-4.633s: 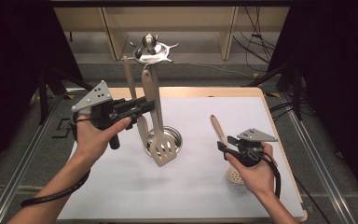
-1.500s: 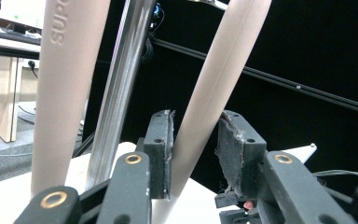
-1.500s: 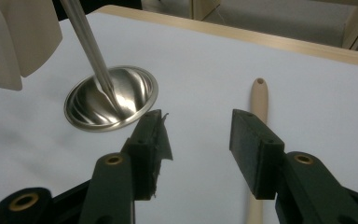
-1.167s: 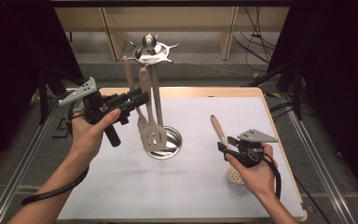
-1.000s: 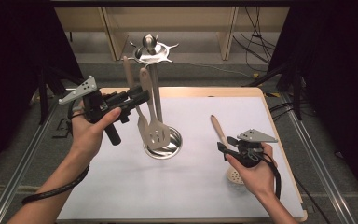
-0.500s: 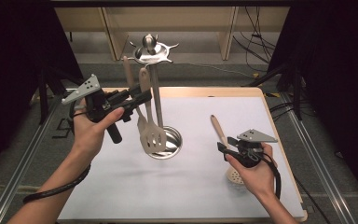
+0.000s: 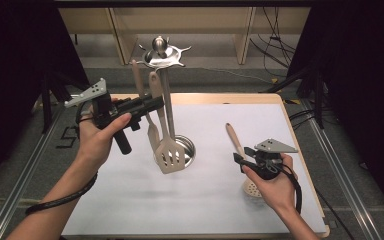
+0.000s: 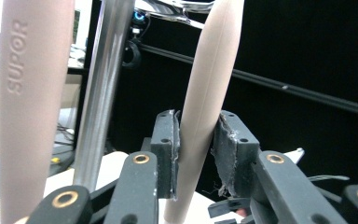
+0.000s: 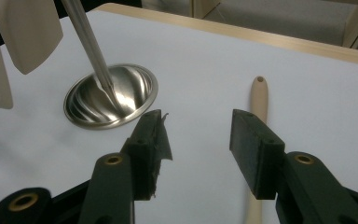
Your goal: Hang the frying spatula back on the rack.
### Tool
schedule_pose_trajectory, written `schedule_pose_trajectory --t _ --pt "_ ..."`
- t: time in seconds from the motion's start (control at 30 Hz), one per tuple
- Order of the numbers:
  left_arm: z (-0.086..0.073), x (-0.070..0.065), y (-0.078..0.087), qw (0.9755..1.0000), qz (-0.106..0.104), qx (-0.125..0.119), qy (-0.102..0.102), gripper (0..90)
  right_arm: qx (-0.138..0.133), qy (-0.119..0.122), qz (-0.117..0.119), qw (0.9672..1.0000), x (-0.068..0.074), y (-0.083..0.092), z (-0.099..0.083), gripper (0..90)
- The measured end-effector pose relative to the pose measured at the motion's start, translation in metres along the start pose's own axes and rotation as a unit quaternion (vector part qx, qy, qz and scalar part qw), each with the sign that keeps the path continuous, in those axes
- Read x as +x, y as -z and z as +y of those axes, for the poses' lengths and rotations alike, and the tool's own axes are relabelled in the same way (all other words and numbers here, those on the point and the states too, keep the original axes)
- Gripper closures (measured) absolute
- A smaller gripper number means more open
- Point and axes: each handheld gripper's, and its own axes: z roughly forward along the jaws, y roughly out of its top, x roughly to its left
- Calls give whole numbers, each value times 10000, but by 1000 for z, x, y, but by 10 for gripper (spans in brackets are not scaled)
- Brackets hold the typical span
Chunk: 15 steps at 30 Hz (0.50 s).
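Observation:
A steel utensil stand (image 7: 166, 107) rises from a round base dish (image 7: 191, 148) mid-table. From its top hooks hang a beige slotted turner (image 7: 170, 156) and a smaller beige spatula (image 7: 153, 137). My left gripper (image 7: 157, 103) reaches in from the left at handle height. In its own view my left gripper (image 8: 196, 122) has just been closing, and both pads now press on a slim beige handle (image 8: 205, 84). A wider handle (image 8: 32, 93) hangs beside the pole. My right gripper (image 7: 240, 160) (image 9: 198, 123) stands open above a beige skimmer's handle (image 7: 233, 138) (image 9: 259, 95) lying on the table.
The white mat (image 7: 220, 220) covers the wooden table, with bare room in front and to the far right. The base dish (image 9: 116, 100) sits just left of my right gripper's jaws. The skimmer's perforated head (image 7: 252, 190) lies partly under the right hand.
The hanging turner's head has swung slightly to the right and toward me over the last second. Both hands stay where they were.

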Motion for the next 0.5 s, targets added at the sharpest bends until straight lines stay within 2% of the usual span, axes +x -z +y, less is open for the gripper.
schedule_pose_trajectory --t 0.1,0.17,0.23,0.27,0.33,0.37,0.43,0.5 --pt "-1 1 1 9999 -79 -18 112 691 37 -28 58 10000 0 0 0 545" --pt "-1 2 0 9998 -132 -24 166 691 90 -195 28 9998 3 1 0 545" --pt "-1 3 0 9997 -141 -18 211 691 83 -160 29 9998 2 1 0 545" --pt "-1 3 0 9997 -148 -17 215 691 37 -5 53 10000 0 0 0 545" --pt "-1 4 0 9995 -172 -12 253 690 50 -140 11 9999 3 1 0 545" --pt "-1 4 0 9994 -163 4 299 690 57 -124 16 9999 3 1 -1 545" --pt "-1 5 0 9991 -197 6 363 689 -62 56 31 10000 -1 -1 0 545" --pt "-1 6 -1 9988 -226 3 441 687 -17 46 30 10000 -1 1 0 545"
